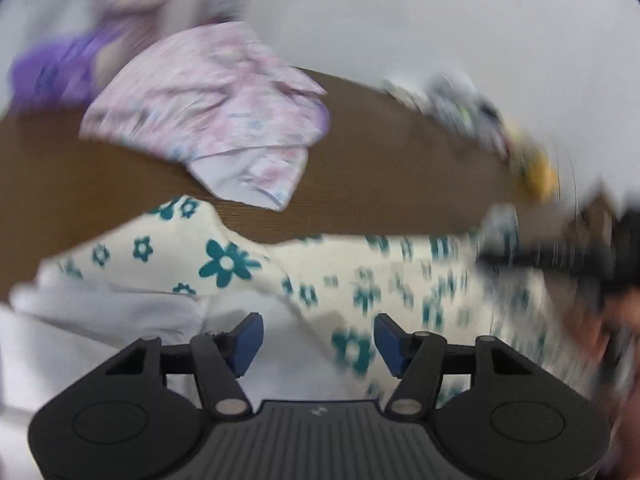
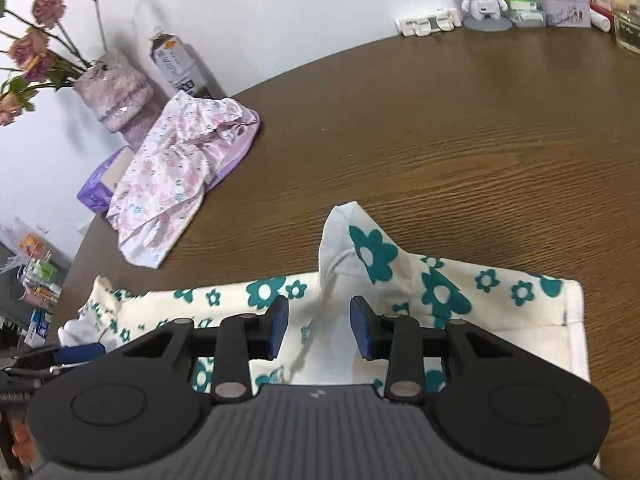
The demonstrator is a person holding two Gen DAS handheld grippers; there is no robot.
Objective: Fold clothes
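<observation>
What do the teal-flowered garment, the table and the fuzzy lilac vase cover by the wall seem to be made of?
Teal-flowered garment: looks like soft matte cotton-type fabric; it creases and stands in a limp peak.
Table: wood or wood-look laminate, brown with wavy grain lines and a low sheen; which one cannot be told.
Vase cover: seemingly plush, fleecy textile with a fuzzy surface.

My left wrist view is smeared: the small clutter along the brown wooden counter's [image 1: 380, 152] far edge [image 1: 480, 120] is unreadable. The right gripper's body hides the near part of the cream cloth with teal flowers [image 2: 440, 292], and the dark object at the left view's right edge [image 1: 592, 264] is too blurred to identify.
</observation>
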